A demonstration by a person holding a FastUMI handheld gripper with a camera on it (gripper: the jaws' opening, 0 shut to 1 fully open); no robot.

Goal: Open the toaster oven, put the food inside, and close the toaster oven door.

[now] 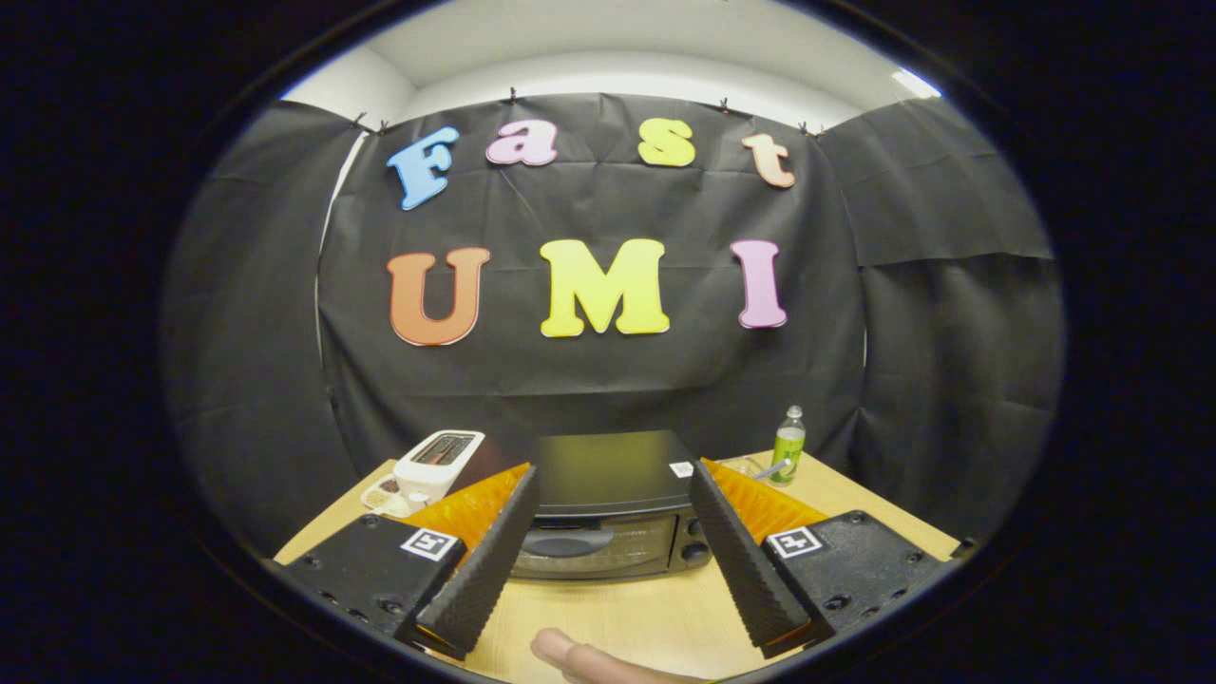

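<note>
A black toaster oven (pixel 608 499) stands on the wooden table (pixel 646 613) just beyond my fingers, its glass door shut and its handle (pixel 567 543) across the top of the door. My gripper (pixel 613 489) is open, held above the table in front of the oven, with nothing between its fingers (pixel 484 560). The oven shows in the gap between them. A small dish of food (pixel 383 494) lies at the back left, beside a white toaster.
A white pop-up toaster (pixel 437 463) stands left of the oven. A green bottle (pixel 788 445) and a clear container (pixel 746 465) stand at the back right. A person's finger (pixel 579 657) rests on the table near me.
</note>
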